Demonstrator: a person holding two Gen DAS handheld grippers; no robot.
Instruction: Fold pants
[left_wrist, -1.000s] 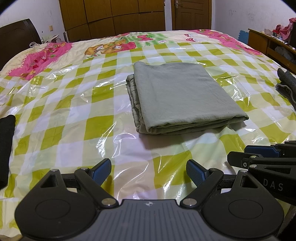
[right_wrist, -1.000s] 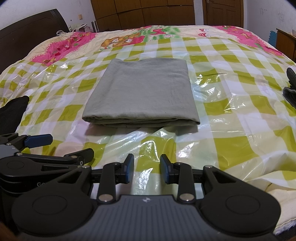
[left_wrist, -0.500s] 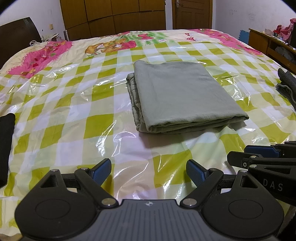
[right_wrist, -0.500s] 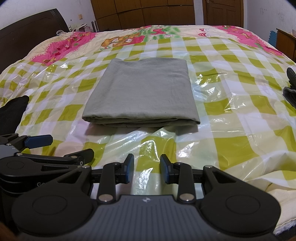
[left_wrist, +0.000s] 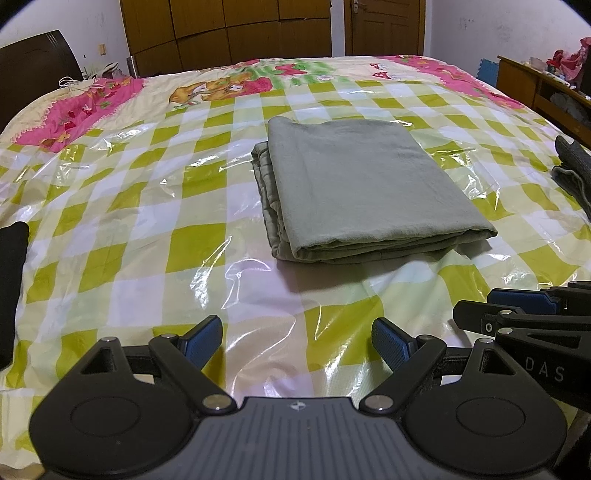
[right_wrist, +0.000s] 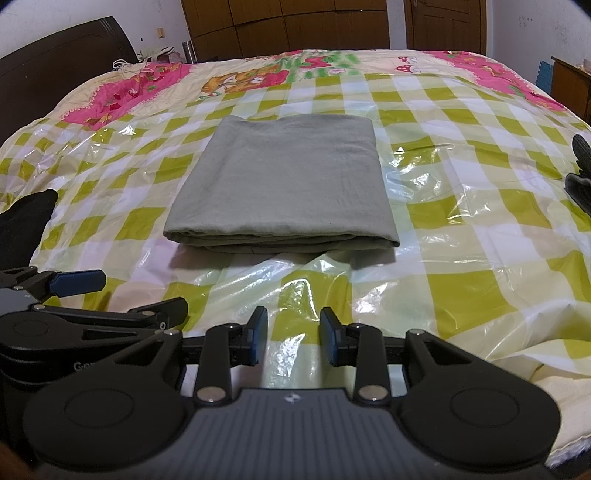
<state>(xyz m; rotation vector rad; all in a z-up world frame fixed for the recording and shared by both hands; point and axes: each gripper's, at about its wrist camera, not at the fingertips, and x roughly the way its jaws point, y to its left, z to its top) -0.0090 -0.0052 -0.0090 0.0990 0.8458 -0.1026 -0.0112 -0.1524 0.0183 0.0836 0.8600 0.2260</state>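
Note:
The grey-green pants (left_wrist: 365, 184) lie folded into a flat rectangle in the middle of the bed; they also show in the right wrist view (right_wrist: 284, 184). My left gripper (left_wrist: 297, 341) is wide open and empty, low over the bed's near edge, well short of the pants. My right gripper (right_wrist: 293, 338) has its jaws a small gap apart with nothing between them, also short of the pants. Each gripper shows in the other's view, the right one (left_wrist: 517, 306) and the left one (right_wrist: 74, 284).
The bed has a green-checked cover under clear plastic sheet (left_wrist: 147, 221). A dark garment (left_wrist: 13, 288) lies at the left edge and another dark garment (left_wrist: 574, 170) at the right. A dark headboard (right_wrist: 55, 66) stands at left, wooden furniture (left_wrist: 535, 85) at right.

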